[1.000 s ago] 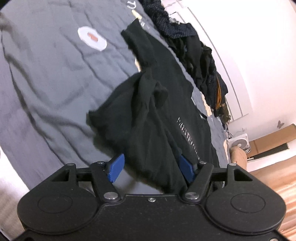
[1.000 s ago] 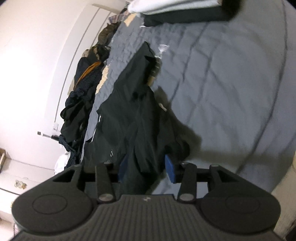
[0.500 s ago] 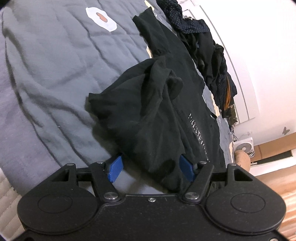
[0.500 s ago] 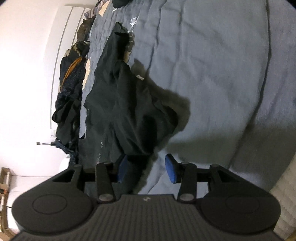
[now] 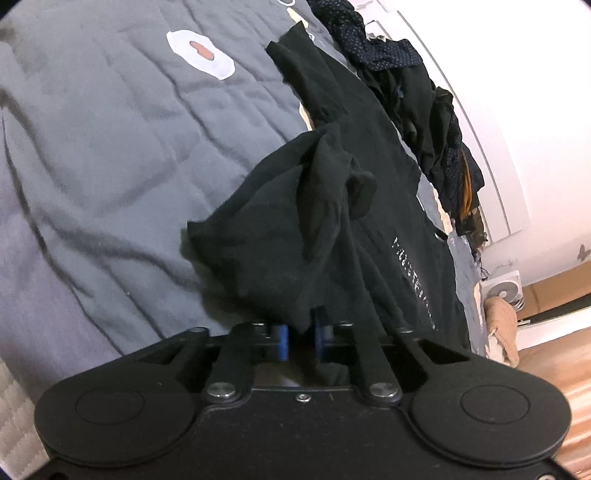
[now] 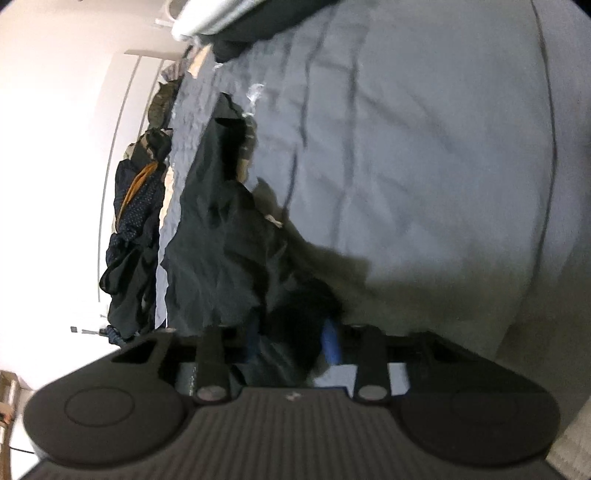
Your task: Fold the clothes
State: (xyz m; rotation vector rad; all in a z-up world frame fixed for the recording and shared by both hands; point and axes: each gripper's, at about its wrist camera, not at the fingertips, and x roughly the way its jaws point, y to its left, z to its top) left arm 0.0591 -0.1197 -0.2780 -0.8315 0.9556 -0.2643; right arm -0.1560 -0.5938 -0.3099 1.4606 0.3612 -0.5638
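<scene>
A black T-shirt with white lettering lies crumpled on the grey bedspread. My left gripper is shut on a bunched edge of it, and the cloth rises in a fold just ahead of the blue pads. The same black T-shirt stretches away along the bed in the right wrist view. My right gripper stands open, its blue fingertips wide apart with a dark lump of the shirt lying between them.
A heap of dark clothes lines the white wall beyond the shirt, seen too as dark clothes. A white patch marks the bedspread. Folded clothes sit at the far end. A small fan stands on the floor.
My left gripper has shut on the shirt's edge; it was open half a second ago. The right gripper has moved in so that shirt cloth lies between its open fingers.
</scene>
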